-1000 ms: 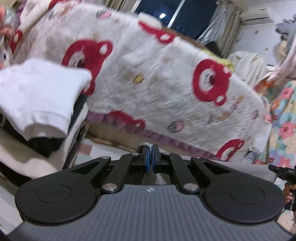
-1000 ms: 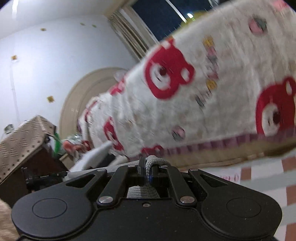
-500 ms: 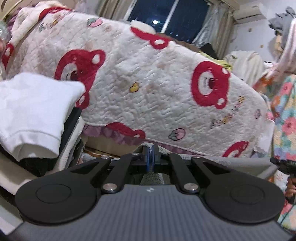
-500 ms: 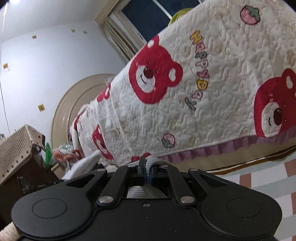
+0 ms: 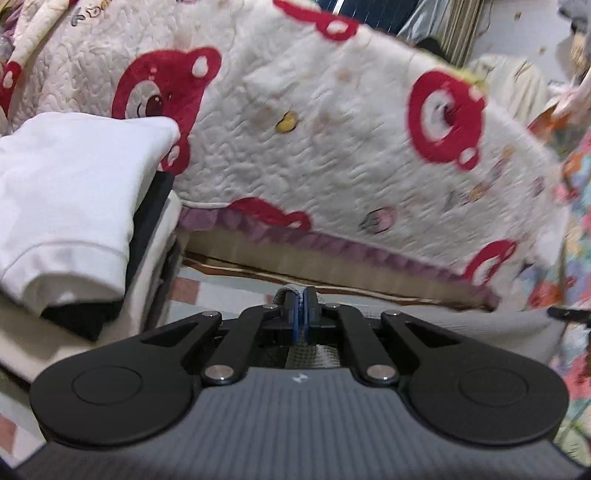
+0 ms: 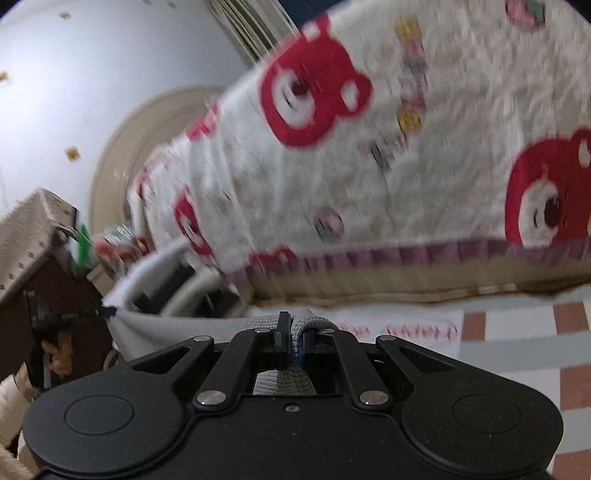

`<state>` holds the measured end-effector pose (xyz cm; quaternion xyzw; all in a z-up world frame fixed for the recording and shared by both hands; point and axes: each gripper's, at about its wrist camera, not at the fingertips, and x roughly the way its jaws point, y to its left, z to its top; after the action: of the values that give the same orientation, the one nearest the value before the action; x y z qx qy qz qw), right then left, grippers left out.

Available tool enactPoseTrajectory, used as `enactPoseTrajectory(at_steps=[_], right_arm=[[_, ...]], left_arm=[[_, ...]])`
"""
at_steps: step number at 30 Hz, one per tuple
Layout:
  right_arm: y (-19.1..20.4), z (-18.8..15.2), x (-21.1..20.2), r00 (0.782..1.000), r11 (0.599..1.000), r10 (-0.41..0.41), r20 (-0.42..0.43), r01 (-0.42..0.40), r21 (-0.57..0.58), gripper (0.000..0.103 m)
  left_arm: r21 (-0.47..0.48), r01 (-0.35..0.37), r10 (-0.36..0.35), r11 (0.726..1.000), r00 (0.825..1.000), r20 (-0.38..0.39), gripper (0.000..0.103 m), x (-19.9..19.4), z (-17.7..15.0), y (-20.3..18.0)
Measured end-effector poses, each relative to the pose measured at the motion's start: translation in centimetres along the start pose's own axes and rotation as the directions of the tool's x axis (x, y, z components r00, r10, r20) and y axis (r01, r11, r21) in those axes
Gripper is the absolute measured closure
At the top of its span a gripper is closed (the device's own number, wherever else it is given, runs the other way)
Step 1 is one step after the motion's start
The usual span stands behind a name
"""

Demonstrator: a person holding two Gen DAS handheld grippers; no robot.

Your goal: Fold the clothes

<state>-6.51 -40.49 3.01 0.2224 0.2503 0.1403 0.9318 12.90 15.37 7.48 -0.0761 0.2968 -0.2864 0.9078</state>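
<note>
Both tools are clamped tight on one grey knit garment: the left tool pinches an edge between its blue pads, the right tool bites a bunched fold. The cloth hangs stretched between them above the tiled floor, beside a bear-print quilted bed (white folded clothes stacked at left).

Indoor artificial light, moderately bright, bedspread beyond the jaws smeared by motion blur in both views, gripper bodies sharp, fisheye bending at edges, dark vignetted corners, night-dark window.
</note>
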Motion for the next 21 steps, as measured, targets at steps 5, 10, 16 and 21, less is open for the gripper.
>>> enactPoseTrajectory(at_steps=[5, 10, 16, 21], right_arm=[[-2.4, 3.0, 3.9, 0.999, 0.999, -0.031, 0.011, 0.031, 0.007, 0.097], [-2.7, 6.5, 4.3, 0.986, 0.999, -0.043, 0.159, 0.047, -0.02, 0.097], [-2.5, 3.2, 0.9, 0.962, 0.994, 0.003, 0.273, 0.027, -0.108, 0.096], [-6.5, -7.4, 0.9, 0.984, 0.997, -0.044, 0.174, 0.053, -0.048, 0.097]], left_arm=[[0.005, -0.021, 0.02, 1.0, 0.999, 0.042, 0.101, 5.0, 2.9, 0.4], [-0.004, 0.012, -0.011, 1.0, 0.987, 0.161, 0.101, 3.4, 4.4, -1.0], [-0.027, 0.083, -0.074, 0.996, 0.964, 0.254, 0.101, 1.2, 1.6, -1.2], [-0.143, 0.04, -0.032, 0.989, 0.998, 0.061, 0.101, 3.6, -10.0, 2.2]])
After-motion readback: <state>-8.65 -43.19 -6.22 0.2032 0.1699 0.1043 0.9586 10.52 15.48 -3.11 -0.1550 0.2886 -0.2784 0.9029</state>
